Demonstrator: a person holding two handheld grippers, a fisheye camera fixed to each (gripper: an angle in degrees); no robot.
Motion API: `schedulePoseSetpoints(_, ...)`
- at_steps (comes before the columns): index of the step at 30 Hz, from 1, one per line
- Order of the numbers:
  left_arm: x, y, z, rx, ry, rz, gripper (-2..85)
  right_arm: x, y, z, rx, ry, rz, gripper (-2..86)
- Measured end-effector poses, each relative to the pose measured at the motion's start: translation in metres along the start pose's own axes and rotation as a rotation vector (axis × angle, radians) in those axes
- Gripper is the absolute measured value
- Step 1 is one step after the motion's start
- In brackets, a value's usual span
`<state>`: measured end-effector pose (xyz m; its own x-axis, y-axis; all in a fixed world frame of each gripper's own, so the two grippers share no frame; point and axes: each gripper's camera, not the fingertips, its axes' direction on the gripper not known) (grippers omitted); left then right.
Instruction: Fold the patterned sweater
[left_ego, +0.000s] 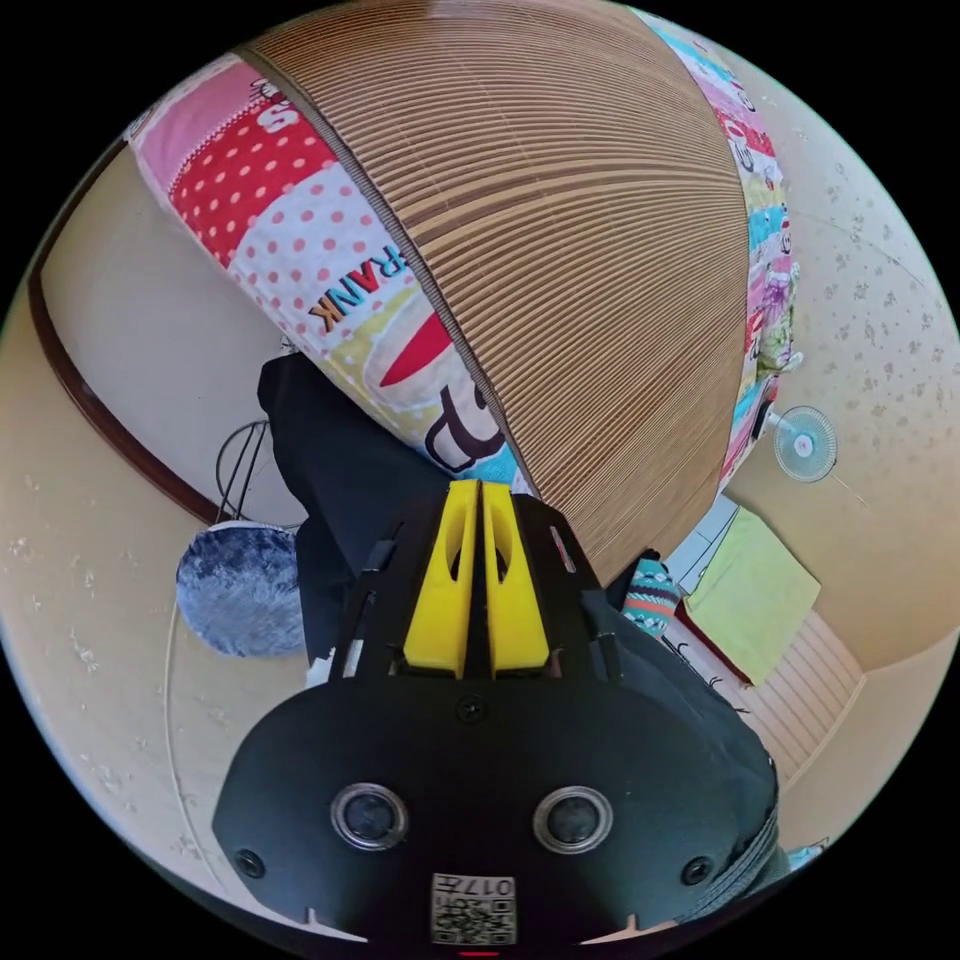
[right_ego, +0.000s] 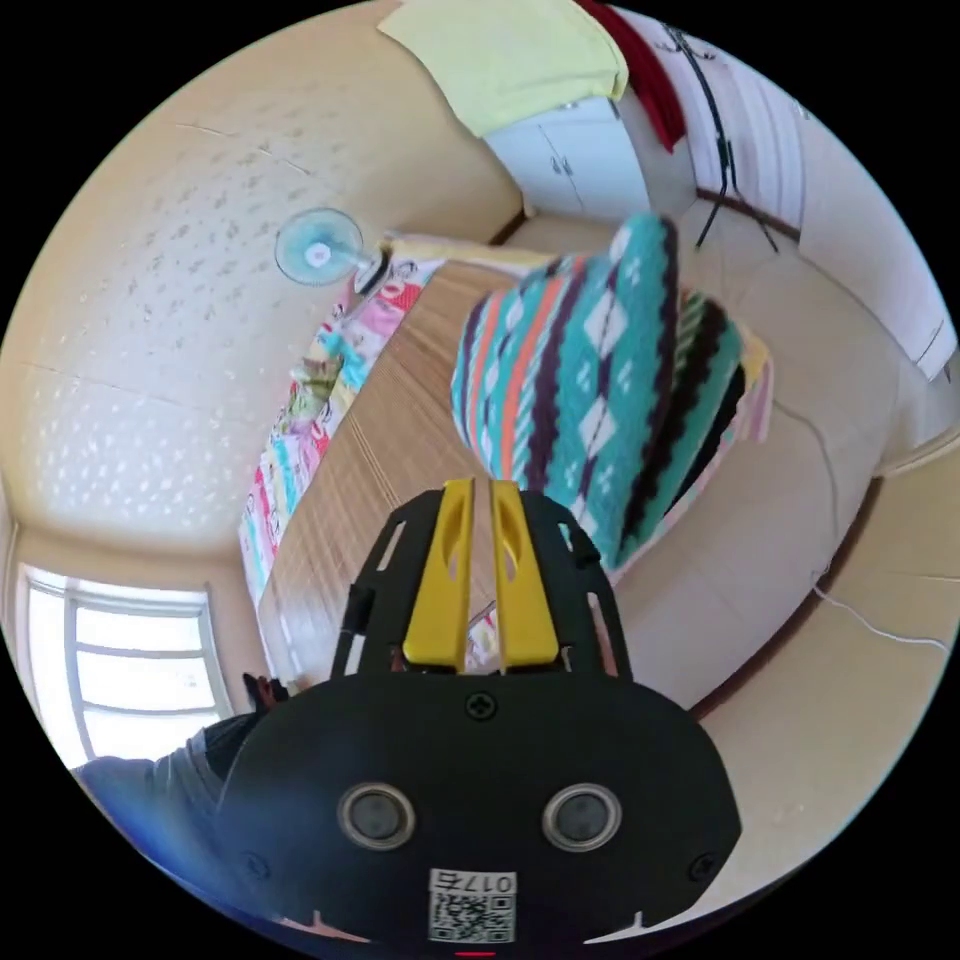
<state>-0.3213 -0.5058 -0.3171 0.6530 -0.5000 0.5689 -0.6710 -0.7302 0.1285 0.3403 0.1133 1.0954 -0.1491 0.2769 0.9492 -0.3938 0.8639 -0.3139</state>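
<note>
The patterned sweater (right_ego: 590, 400), teal with orange, dark and white bands, sits bunched and slightly blurred on the bamboo mat (right_ego: 400, 450) near the bed's edge. My right gripper (right_ego: 480, 487) hangs short of it, yellow jaws drawn together with a thin slit and nothing between them. In the left gripper view a small part of the sweater (left_ego: 650, 597) peeks out beside the mat (left_ego: 580, 250). My left gripper (left_ego: 478, 485) is shut and empty, its jaws touching, in front of the mat's edge.
A colourful printed sheet (left_ego: 330, 270) borders the mat. A person's dark clothing (left_ego: 340, 470) is close to the left gripper. A fluffy blue stool (left_ego: 240, 590), a fan (right_ego: 318, 250), a white cabinet (right_ego: 580, 160) under a yellow cloth (right_ego: 510, 50), a coat stand (right_ego: 720, 150) and a window (right_ego: 130, 650) surround the bed.
</note>
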Motion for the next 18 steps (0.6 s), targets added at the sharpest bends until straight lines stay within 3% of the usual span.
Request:
schedulePoseSetpoints(4, 0.007, -0.013, 0.024, 0.009, 0.008, -0.062, -1.0, 0.032, -0.053, -0.025, 0.122, 0.195, 0.051, 12.2)
schedulePoseSetpoints(6, 0.018, -0.022, 0.036, 0.005, 0.016, -0.050, -1.0, 0.062, -0.074, -0.012, 0.076, 0.187, 0.115, 13.2)
schedulePoseSetpoints(8, 0.034, -0.032, 0.048, -0.019, -0.021, -0.004, -1.0, 0.088, -0.084, 0.014, -0.015, -0.001, 0.163, 11.9)
schedulePoseSetpoints(10, 0.059, -0.043, 0.066, -0.062, -0.115, 0.090, -1.0, 0.097, -0.077, 0.046, -0.011, -0.317, 0.162, 8.8)
schedulePoseSetpoints(12, 0.078, -0.050, 0.081, -0.093, -0.182, 0.158, -1.0, 0.092, -0.064, 0.064, -0.028, -0.463, 0.114, 7.7)
schedulePoseSetpoints(15, 0.102, -0.061, 0.101, -0.141, -0.256, 0.249, -1.0, 0.073, -0.030, 0.117, -0.250, -0.577, 0.036, 7.1)
schedulePoseSetpoints(18, 0.121, -0.077, 0.116, -0.167, -0.299, 0.300, -0.9, 0.042, 0.022, 0.190, -0.598, -0.495, -0.035, 6.7)
